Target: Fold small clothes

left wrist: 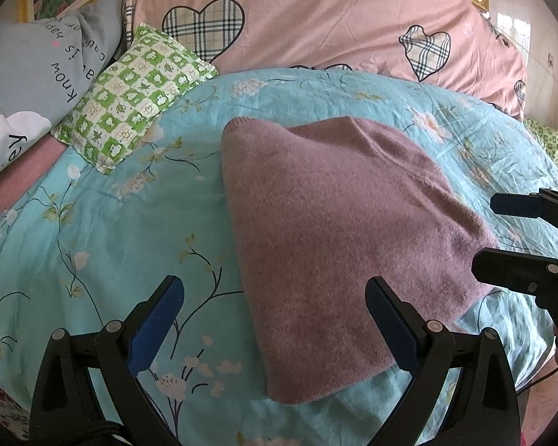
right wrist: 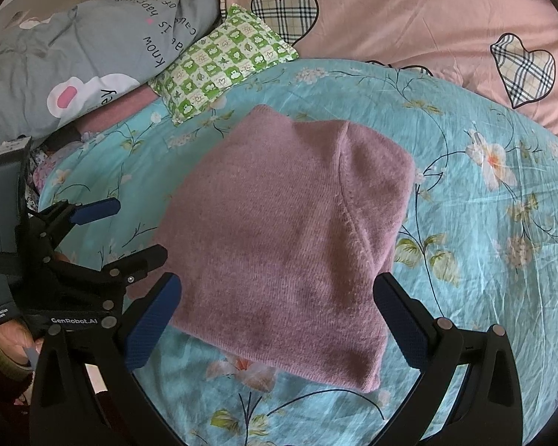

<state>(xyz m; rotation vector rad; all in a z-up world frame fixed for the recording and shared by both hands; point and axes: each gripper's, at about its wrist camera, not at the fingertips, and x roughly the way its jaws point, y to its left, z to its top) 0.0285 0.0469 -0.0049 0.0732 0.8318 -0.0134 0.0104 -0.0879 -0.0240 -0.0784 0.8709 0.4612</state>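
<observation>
The mauve knit sweater (right wrist: 286, 238) lies folded on the bed (right wrist: 483, 245); both grippers, left (left wrist: 275, 323) and right (right wrist: 279, 319), hover with jaws spread, empty; likely next, a final fold or tidy.

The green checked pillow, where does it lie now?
The green checked pillow lies in the upper left of both views, on the blue floral sheet, beside the grey pillow and beyond the folded pink sweater.

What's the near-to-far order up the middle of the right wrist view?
Right gripper → pink knit garment → turquoise floral sheet → pink heart-print quilt.
</observation>
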